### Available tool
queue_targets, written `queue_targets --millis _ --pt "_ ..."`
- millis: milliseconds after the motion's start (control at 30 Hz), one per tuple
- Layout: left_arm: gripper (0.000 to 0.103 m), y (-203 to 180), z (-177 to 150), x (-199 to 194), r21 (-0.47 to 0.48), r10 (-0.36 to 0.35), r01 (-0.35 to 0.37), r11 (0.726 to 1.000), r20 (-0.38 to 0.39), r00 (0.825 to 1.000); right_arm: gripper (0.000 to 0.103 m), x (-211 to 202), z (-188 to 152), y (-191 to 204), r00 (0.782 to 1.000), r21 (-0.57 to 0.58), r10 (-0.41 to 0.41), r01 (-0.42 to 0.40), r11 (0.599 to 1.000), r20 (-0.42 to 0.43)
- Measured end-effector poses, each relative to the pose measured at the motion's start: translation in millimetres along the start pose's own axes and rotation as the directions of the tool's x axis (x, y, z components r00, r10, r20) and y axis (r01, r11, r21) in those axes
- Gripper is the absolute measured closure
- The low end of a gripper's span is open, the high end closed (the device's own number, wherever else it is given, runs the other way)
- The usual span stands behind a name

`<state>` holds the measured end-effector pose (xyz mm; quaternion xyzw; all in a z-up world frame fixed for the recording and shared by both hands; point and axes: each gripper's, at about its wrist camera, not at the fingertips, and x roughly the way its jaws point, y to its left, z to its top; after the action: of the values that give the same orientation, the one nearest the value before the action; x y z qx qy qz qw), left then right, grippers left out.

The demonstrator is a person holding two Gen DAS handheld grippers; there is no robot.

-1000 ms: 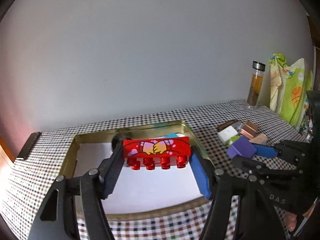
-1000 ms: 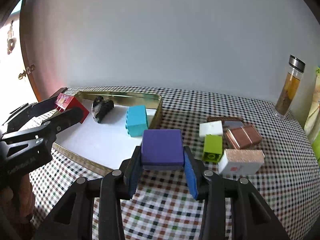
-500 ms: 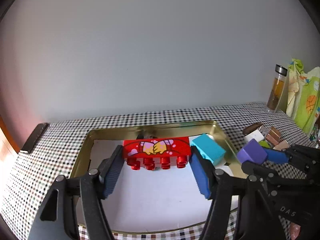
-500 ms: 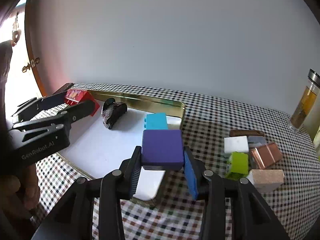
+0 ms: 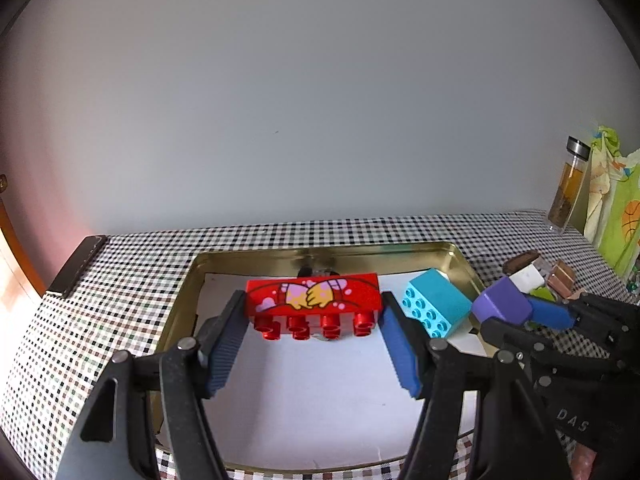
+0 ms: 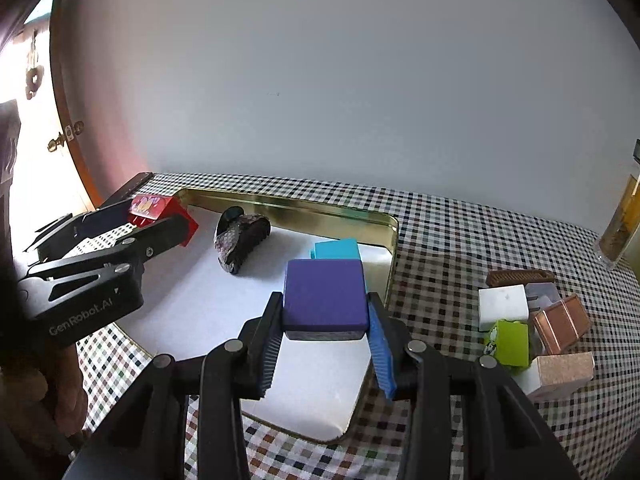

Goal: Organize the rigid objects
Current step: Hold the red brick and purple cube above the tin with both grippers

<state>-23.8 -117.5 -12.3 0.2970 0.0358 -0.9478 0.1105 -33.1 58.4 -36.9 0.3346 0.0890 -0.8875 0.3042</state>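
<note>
Gripping a purple block (image 6: 324, 296) above the near end of the gold tray (image 6: 390, 248), the right claw (image 6: 325, 334) is clamped shut; leftward, the left claw (image 5: 314, 332) pinches a red brick (image 5: 314, 300) over the tray's white liner, a turquoise brick (image 5: 436, 306) and a dark rock (image 6: 240, 242) lying beyond.

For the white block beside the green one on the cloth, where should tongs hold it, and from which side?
Probably from above, on the white block's left and right faces. Its left face is free; the green block sits close in front and the copper block close to its right.
</note>
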Motion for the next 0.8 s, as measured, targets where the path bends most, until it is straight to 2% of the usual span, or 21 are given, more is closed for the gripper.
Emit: queue_targets --millis 300,800 --pt "0.038 4 -1 6 0.003 0.028 -0.028 1.000 -0.008 1.000 0.060 9 9 4 1.000 -0.009 -0.006 0.006 1.000 0.010" --pt "0.038 13 -7 30 0.000 0.051 -0.051 0.999 -0.098 0.994 0.060 36 9 12 0.997 -0.046 0.007 -0.010 0.999 -0.073"
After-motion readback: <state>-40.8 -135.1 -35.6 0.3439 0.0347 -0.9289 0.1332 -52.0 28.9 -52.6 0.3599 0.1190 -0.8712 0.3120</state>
